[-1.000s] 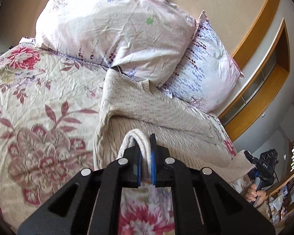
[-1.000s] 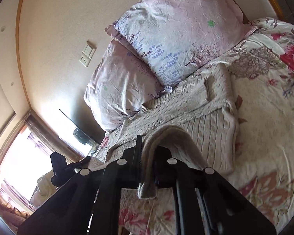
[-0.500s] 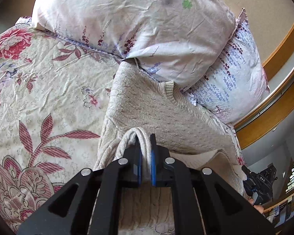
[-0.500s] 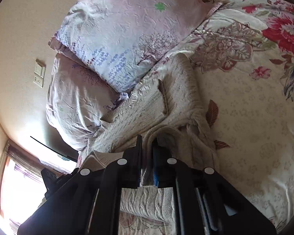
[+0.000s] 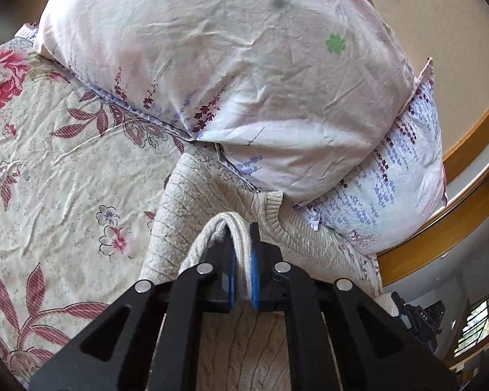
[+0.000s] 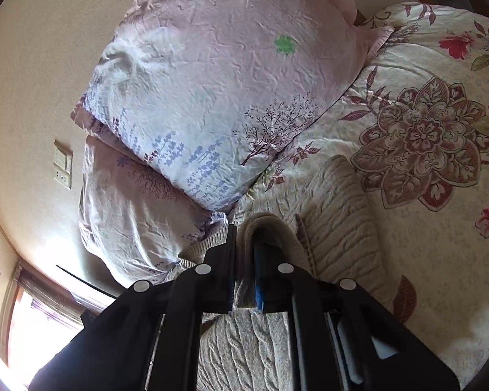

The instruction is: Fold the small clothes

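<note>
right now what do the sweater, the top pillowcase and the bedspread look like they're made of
Sweater: chunky beige knit, probably wool or acrylic; cable ribs and a ribbed collar show, matte and soft.
Top pillowcase: thin woven fabric, likely cotton or a blend; fine sharp creases, pale pink with printed sprigs.
Bedspread: smooth woven fabric with a large floral print; slight sheen on the wrinkles, fibre unclear.

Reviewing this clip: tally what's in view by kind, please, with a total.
Knit sweater: 1
Pillows: 2, upper and lower
Floral bedspread: 1
Claws: 2, left claw and right claw, each shut on the sweater
Total: 6
</note>
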Motion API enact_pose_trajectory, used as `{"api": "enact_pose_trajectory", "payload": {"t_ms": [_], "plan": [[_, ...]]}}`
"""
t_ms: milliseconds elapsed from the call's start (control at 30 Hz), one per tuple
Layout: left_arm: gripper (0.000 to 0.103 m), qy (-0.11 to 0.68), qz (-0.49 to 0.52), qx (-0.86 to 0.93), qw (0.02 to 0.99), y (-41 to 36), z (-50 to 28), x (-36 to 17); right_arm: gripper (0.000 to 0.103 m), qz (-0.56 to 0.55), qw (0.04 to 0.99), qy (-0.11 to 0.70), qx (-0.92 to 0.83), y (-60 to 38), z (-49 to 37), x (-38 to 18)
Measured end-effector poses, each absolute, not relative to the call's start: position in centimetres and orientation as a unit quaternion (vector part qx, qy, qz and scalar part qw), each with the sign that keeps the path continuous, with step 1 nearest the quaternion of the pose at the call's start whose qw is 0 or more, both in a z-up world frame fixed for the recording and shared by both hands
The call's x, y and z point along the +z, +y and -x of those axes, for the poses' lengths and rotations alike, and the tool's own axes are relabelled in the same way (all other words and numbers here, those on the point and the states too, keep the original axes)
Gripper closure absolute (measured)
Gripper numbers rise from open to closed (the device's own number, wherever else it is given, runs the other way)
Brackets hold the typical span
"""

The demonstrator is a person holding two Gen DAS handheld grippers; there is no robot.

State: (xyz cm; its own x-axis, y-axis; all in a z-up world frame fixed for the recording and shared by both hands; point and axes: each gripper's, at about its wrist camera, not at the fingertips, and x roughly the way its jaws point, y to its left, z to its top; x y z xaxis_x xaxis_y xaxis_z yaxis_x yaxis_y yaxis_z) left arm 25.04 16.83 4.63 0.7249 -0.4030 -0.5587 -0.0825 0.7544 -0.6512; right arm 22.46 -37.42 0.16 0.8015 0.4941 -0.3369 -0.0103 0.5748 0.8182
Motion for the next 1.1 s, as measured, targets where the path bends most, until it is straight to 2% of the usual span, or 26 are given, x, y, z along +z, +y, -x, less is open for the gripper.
{"api": "enact_pose_trajectory", "payload": {"t_ms": [167, 267, 500, 633, 767, 933, 1000, 1033, 1100], "plan": [[0.096, 0.379, 0.395, -0.059, 0.835, 17.9, -26.3, 2.7, 0.094, -0.488, 0.81, 0.31, 0.101, -38.0, -24.7, -2.9], [0.096, 0.377, 0.384, -0.066, 0.84, 17.9, -26.0, 2.9, 0.094, -0.499, 0.801, 0.316, 0.099, -38.1, -24.6, -3.8], [0.096, 0.302, 0.374, -0.124, 0.868, 17.4, -24.2, 8.1, 0.094, -0.498, 0.823, 0.232, 0.143, -38.6, -21.2, 2.4], [0.096, 0.28, 0.374, -0.122, 0.876, 17.7, -25.0, 9.2, 0.094, -0.491, 0.833, 0.202, 0.157, -38.7, -21.3, 5.1], [0.096, 0.331, 0.362, -0.089, 0.867, 17.8, -29.4, 6.0, 0.094, -0.486, 0.834, 0.231, 0.121, -38.6, -24.5, 3.3], [0.095, 0.398, 0.38, -0.058, 0.833, 17.8, -32.4, 0.6, 0.093, -0.538, 0.785, 0.302, 0.063, -39.1, -28.2, -3.4], [0.089, 0.393, 0.378, -0.059, 0.836, 17.8, -32.5, 0.6, 0.093, -0.552, 0.774, 0.304, 0.059, -39.4, -28.2, -4.6], [0.078, 0.39, 0.374, -0.062, 0.839, 17.8, -32.6, 0.9, 0.092, -0.554, 0.773, 0.303, 0.062, -39.5, -28.2, -4.7], [0.06, 0.377, 0.369, -0.064, 0.847, 17.9, -32.6, 1.6, 0.083, -0.549, 0.777, 0.302, 0.064, -39.5, -28.1, -4.3]]}}
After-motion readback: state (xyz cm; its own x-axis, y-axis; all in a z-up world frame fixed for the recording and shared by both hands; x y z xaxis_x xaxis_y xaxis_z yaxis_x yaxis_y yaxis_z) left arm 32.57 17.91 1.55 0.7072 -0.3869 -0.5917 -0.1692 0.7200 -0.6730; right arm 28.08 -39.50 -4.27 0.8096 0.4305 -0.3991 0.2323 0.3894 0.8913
